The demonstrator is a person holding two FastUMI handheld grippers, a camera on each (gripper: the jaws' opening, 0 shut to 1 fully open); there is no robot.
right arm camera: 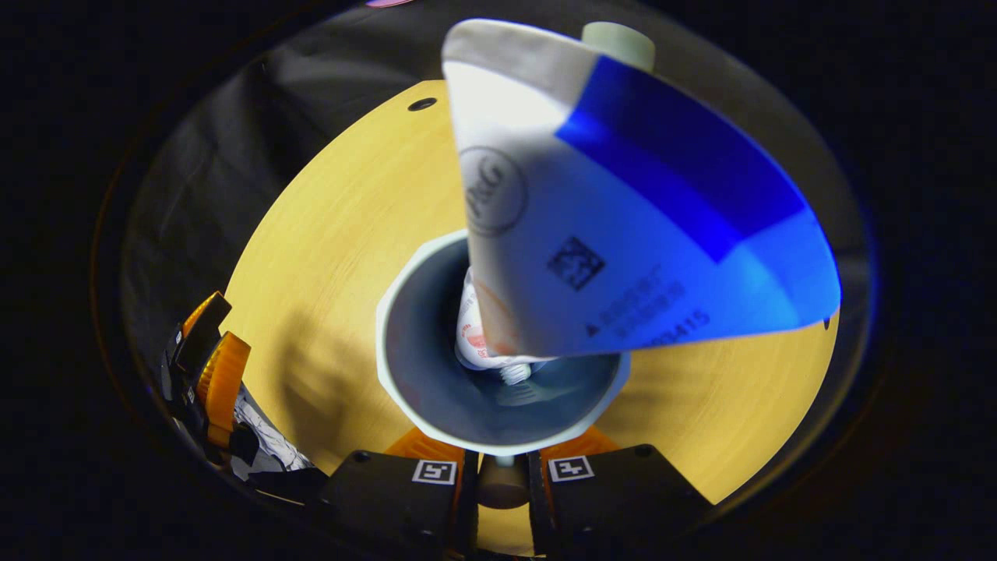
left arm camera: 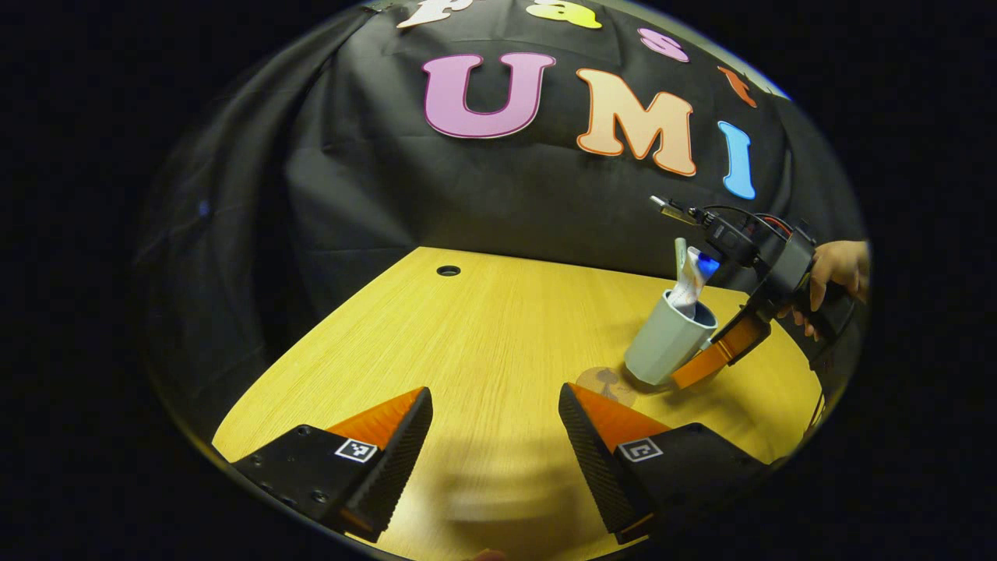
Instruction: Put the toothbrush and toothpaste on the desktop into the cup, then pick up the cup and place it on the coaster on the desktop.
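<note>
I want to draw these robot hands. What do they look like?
The left gripper has two wedge-shaped fingers with ribbed inner faces, on black blocks that each carry a small square black-and-white marker. The right gripper has a black body with dark and red cables on top, held by a bare hand. No sleeve shows.

Wooden desktop (left arm camera: 483,327) bearing coaster (left arm camera: 606,384)

cups (left arm camera: 668,341): 1, tilted, ahead-right of left jaws
toothpaste tubes (right arm camera: 623,210): 1, in cup
toothbrushes (left arm camera: 680,257): 1, in cup
coasters (left arm camera: 606,385): 1, just beside cup
bench holes (left arm camera: 448,271): 1
</note>
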